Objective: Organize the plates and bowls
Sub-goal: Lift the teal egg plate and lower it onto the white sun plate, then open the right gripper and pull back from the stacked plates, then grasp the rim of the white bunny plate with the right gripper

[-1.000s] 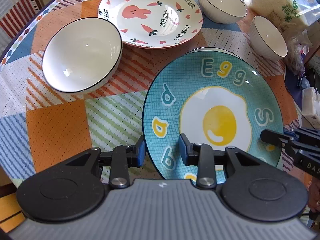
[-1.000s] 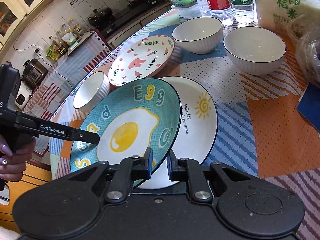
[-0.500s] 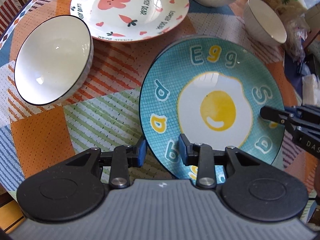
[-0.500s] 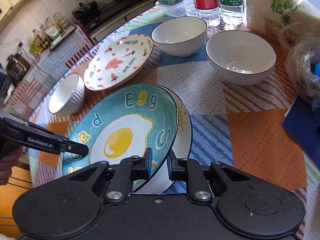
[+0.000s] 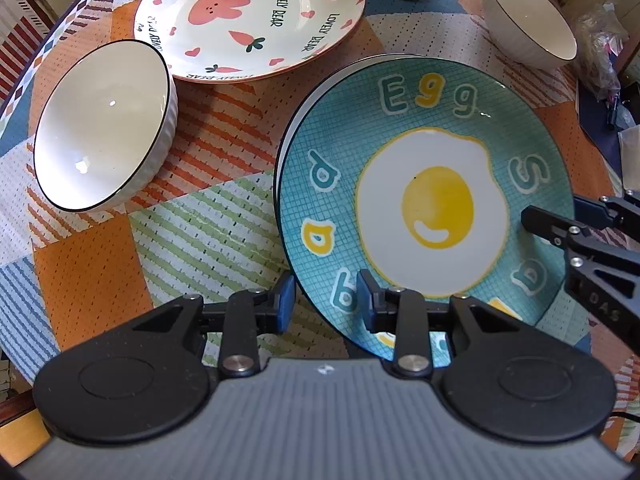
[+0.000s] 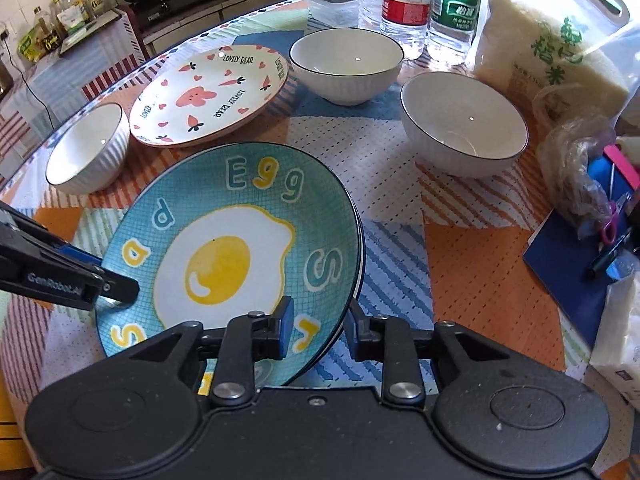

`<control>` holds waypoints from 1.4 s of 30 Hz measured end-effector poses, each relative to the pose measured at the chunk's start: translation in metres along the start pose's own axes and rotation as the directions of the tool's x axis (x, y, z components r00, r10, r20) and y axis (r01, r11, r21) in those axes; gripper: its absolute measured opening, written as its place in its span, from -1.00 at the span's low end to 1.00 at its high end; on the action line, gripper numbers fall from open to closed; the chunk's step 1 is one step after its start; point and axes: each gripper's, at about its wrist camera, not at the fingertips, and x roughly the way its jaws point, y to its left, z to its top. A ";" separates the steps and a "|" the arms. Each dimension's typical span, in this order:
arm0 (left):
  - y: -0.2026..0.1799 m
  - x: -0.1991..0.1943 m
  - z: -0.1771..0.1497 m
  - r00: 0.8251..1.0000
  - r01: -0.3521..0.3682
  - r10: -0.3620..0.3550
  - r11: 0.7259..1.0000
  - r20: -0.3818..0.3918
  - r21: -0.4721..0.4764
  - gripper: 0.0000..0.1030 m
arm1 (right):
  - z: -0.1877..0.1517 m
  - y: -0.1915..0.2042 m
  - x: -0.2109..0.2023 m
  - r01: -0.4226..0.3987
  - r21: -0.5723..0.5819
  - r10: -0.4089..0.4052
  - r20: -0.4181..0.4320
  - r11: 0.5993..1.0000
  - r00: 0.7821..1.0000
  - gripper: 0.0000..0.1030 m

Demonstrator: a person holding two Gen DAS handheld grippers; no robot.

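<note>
While both grippers stand parted, the egg plate's (image 5: 424, 208) rim lies between the left gripper's (image 5: 326, 300) fingers and the right gripper's (image 6: 316, 330) alike, ungripped.

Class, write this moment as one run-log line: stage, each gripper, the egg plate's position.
stage: stacking | left gripper: open, straddling egg plate rim | right gripper: open, straddling rim | egg plate: resting on white plate

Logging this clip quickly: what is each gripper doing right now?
Left gripper: open, fingers straddling the egg plate rim.
Right gripper: open, straddling the opposite rim.
</note>
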 end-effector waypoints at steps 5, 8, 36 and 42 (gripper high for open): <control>-0.004 -0.019 -0.003 1.000 -0.004 0.004 1.000 0.021 0.019 -0.38 | -0.009 0.014 -0.005 0.061 -0.067 -0.059 0.031 0.996 0.998 -0.34; -0.007 -0.034 -0.007 0.999 -0.016 0.015 0.999 0.036 0.038 -0.38 | -0.011 0.014 -0.019 0.024 -0.038 -0.022 0.058 0.999 0.998 -0.34; 0.028 -0.142 -0.001 0.988 -0.066 0.047 0.990 0.149 0.123 -0.06 | 0.029 0.033 -0.120 -0.184 0.061 0.165 0.233 0.981 0.958 0.38; 0.052 -0.129 0.036 0.991 -0.065 0.050 0.990 0.121 0.121 0.32 | 0.054 0.038 -0.098 -0.178 0.089 0.157 0.210 0.980 0.965 0.38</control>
